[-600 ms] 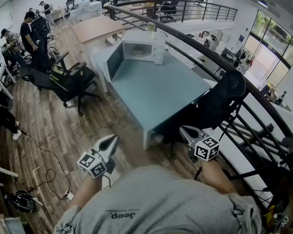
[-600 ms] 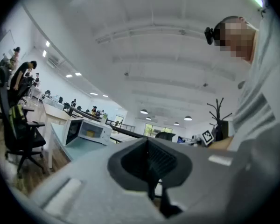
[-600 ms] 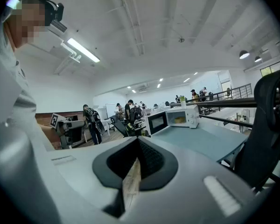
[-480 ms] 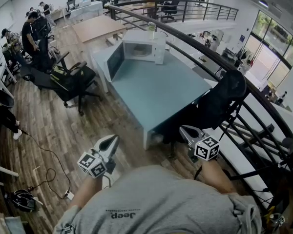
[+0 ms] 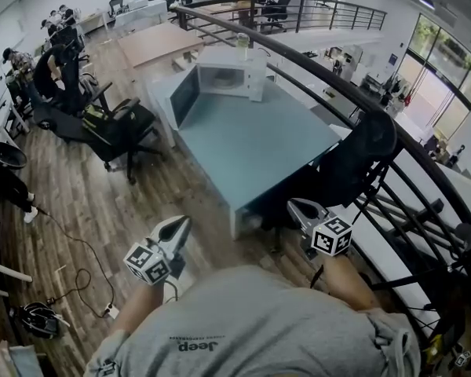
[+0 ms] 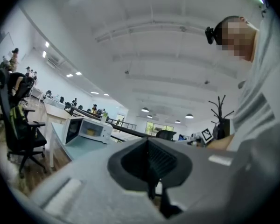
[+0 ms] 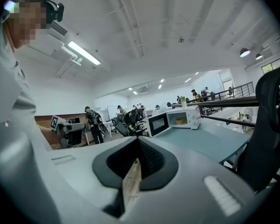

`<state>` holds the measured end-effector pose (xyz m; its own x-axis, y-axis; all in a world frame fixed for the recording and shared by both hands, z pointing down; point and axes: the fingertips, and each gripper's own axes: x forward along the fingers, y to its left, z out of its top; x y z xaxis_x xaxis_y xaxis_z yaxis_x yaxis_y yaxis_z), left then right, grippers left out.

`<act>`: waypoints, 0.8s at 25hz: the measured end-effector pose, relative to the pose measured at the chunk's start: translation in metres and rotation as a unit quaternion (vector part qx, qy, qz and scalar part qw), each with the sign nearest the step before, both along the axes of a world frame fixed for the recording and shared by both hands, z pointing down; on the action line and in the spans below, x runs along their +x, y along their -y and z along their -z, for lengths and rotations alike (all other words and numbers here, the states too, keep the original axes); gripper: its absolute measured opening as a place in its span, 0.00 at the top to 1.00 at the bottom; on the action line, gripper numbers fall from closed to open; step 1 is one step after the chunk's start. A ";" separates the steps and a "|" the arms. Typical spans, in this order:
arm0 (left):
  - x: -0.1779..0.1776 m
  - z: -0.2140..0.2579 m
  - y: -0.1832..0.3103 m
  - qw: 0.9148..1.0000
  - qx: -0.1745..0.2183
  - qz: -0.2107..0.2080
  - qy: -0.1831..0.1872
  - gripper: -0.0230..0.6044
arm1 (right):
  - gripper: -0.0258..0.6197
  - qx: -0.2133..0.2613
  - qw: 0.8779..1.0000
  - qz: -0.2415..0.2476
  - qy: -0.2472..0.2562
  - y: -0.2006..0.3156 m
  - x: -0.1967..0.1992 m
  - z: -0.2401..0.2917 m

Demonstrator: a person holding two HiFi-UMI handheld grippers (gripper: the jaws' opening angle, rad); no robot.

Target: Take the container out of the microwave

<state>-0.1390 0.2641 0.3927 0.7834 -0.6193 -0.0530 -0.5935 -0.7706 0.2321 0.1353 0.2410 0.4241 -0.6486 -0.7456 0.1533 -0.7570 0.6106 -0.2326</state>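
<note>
A white microwave (image 5: 229, 75) stands at the far end of a blue-grey table (image 5: 255, 144), with its dark door (image 5: 184, 97) swung open to the left. A small yellowish container (image 7: 180, 121) sits inside the microwave; in the left gripper view this container (image 6: 90, 131) also shows. Both grippers hang close to my body, well short of the table. My left gripper (image 5: 175, 228) is shut with nothing in it, and so is my right gripper (image 5: 297, 208). The jaws of the left gripper (image 6: 148, 143) and of the right gripper (image 7: 137, 143) meet along a thin seam.
A bottle (image 5: 242, 45) stands on top of the microwave. Left of the table is a black office chair (image 5: 114, 128), and another dark chair (image 5: 363, 157) stands at its right side. A curved black railing (image 5: 341, 89) runs along the right. Cables (image 5: 78, 277) lie on the wooden floor.
Both grippers and the microwave hold their places. Only the people at the far left desks have shifted a little.
</note>
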 end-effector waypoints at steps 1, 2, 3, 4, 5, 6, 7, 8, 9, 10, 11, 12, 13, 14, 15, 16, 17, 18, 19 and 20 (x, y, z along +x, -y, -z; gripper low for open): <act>0.003 0.001 -0.001 1.000 0.000 0.001 0.000 0.94 | 0.95 0.002 1.000 0.001 0.006 -0.001 0.003 0.002; 0.006 0.002 -0.001 1.000 0.000 0.002 0.001 0.94 | 0.95 0.004 1.000 0.003 0.011 -0.001 0.005 0.004; 0.010 0.003 0.000 1.000 0.001 0.003 0.001 0.94 | 0.95 0.005 1.000 0.006 0.015 -0.001 0.008 0.005; 0.014 0.003 0.000 1.000 0.003 0.003 0.003 0.94 | 0.95 0.007 1.000 0.009 0.017 0.000 0.010 0.006; 0.018 0.004 0.001 1.000 0.005 0.004 0.004 0.94 | 0.95 0.008 1.000 0.013 0.018 0.000 0.014 0.006; 0.024 0.004 0.001 1.000 0.006 0.006 0.004 0.94 | 0.95 0.010 1.000 0.016 0.020 0.000 0.019 0.007; 0.030 0.004 0.001 1.000 0.007 0.008 0.005 0.94 | 0.95 0.011 0.999 0.020 0.022 -0.001 0.024 0.008; 0.038 0.005 0.000 1.000 0.007 0.010 0.005 0.94 | 0.95 0.012 0.999 0.023 0.025 -0.002 0.031 0.008; 0.047 0.006 -0.001 1.000 0.008 0.012 0.005 0.94 | 0.95 0.013 0.999 0.027 0.027 -0.003 0.039 0.009; 0.056 0.007 -0.002 1.000 0.008 0.015 0.005 0.94 | 0.95 0.015 0.999 0.031 0.028 -0.003 0.047 0.010; 0.066 0.008 -0.003 1.000 0.009 0.017 0.005 0.94 | 0.95 0.016 0.999 0.036 0.029 -0.003 0.054 0.011; 0.076 0.009 -0.004 1.000 0.011 0.019 0.006 0.94 | 0.95 0.018 0.999 0.041 0.031 -0.004 0.061 0.012; 0.084 0.010 -0.005 1.000 0.011 0.021 0.005 0.94 | 0.95 0.019 0.998 0.047 0.032 -0.004 0.066 0.013; 0.093 0.010 -0.006 1.000 0.011 0.023 0.004 0.94 | 0.95 0.021 0.998 0.054 0.033 -0.004 0.071 0.013; 0.100 0.010 -0.007 1.000 0.009 0.025 0.003 0.94 | 0.95 0.022 0.997 0.061 0.034 -0.004 0.074 0.013; 0.107 0.009 -0.007 1.000 0.009 0.027 0.002 0.94 | 0.95 0.024 0.997 0.068 0.035 -0.003 0.077 0.013; 0.113 0.009 -0.006 1.000 0.008 0.027 0.002 0.94 | 0.95 0.026 0.996 0.074 0.036 -0.001 0.079 0.013; 0.119 0.009 -0.005 1.000 0.007 0.028 0.003 0.94 | 0.95 0.028 0.996 0.081 0.037 0.002 0.081 0.014; 0.124 0.009 -0.004 1.000 0.005 0.029 0.004 0.94 | 0.95 0.029 0.995 0.086 0.039 0.004 0.083 0.015; 0.129 0.009 -0.004 1.000 0.003 0.030 0.005 0.94 | 0.95 0.029 0.995 0.090 0.042 0.006 0.084 0.016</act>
<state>-0.0101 0.2677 0.3833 0.7460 -0.6642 -0.0490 -0.6404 -0.7355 0.2213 0.2195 0.2354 0.4083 -0.7816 -0.6216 0.0521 -0.6127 0.7495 -0.2507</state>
